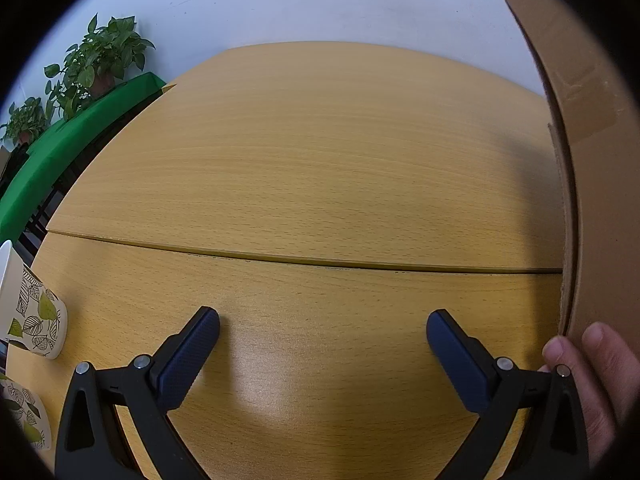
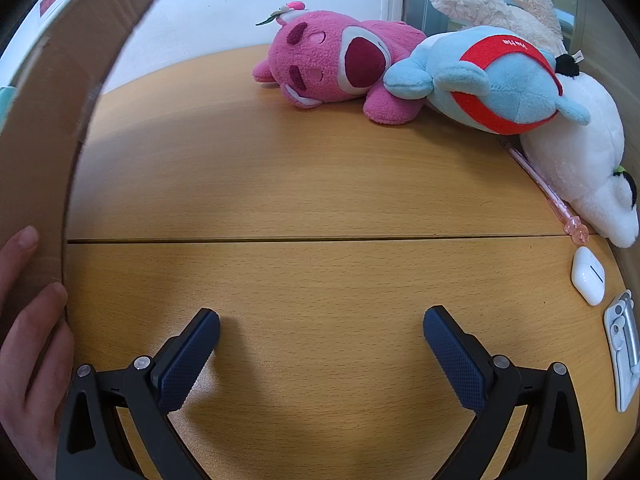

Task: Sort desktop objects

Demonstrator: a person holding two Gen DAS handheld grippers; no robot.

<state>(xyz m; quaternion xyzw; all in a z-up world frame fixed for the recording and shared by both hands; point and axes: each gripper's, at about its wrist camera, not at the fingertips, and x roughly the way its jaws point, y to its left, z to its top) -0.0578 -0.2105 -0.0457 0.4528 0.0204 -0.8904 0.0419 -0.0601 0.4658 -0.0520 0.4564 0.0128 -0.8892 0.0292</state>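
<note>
My left gripper [image 1: 323, 324] is open just above the bare wooden table [image 1: 304, 168], nothing between its fingers. My right gripper [image 2: 322, 322] is open too, over the table [image 2: 280, 184]. A cardboard box [image 1: 596, 152] stands between the two views; a hand [image 1: 592, 376] rests on its corner. The same box [image 2: 44, 120] fills the right wrist view's left, with a hand [image 2: 28, 340] against it. A pink plush [image 2: 332, 64], a blue and red plush [image 2: 492, 80] and a white plush [image 2: 580, 168] lie at the far right. A pink pen [image 2: 548, 192] and a white earbud case [image 2: 587, 275] lie beside them.
Two leaf-patterned paper cups [image 1: 32, 316] lie at the left table edge. A white and grey clip-like object [image 2: 624, 348] sits at the right edge. A cream plush [image 2: 492, 4] is behind the others. Potted plants [image 1: 100, 60] stand on a green-covered surface beyond the table.
</note>
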